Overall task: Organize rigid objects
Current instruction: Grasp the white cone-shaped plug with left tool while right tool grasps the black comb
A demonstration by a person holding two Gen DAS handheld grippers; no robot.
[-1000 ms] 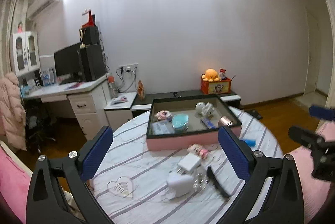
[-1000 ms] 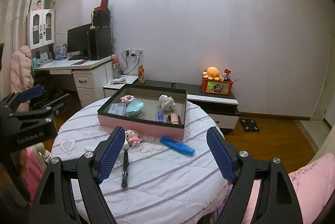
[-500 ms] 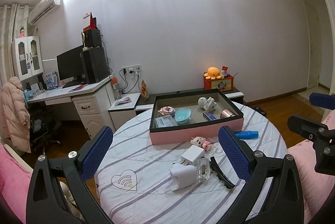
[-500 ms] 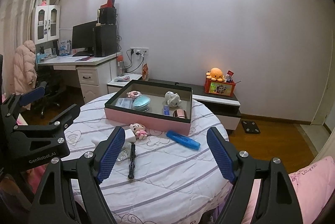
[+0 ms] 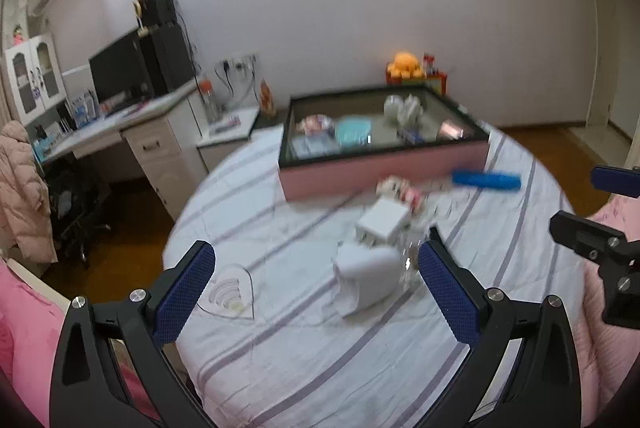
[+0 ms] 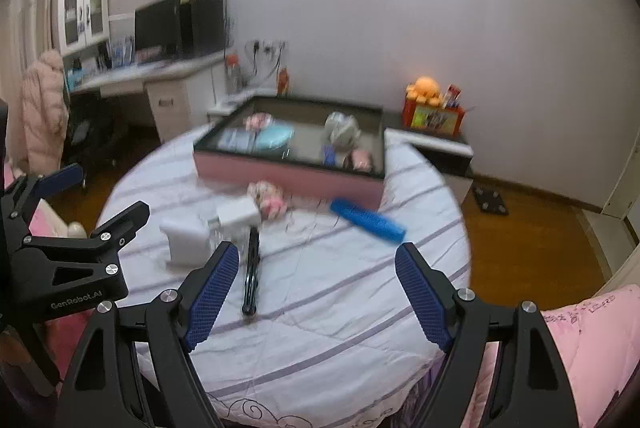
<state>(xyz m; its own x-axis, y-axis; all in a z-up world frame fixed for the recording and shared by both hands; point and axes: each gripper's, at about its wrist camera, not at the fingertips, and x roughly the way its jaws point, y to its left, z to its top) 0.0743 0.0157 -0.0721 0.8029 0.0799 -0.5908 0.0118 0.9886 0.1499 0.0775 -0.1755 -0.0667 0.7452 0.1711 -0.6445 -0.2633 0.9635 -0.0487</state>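
Observation:
A pink box with a dark rim sits at the far side of a round table and holds several small items. In front of it lie a blue bar, a small pink doll, two white chargers and a black clip. My left gripper hangs open over the near table, empty, the chargers just beyond its right finger. My right gripper is open and empty, near the black clip.
A white desk with a monitor and speakers stands at the left. A low cabinet with an orange plush toy is behind the table. Pink bedding lies at the near right. The wooden floor surrounds the table.
Both grippers have sunk and tilted down toward the table, so the table and its objects look larger and closer. Both stay open and empty. The current frames are motion-blurred.

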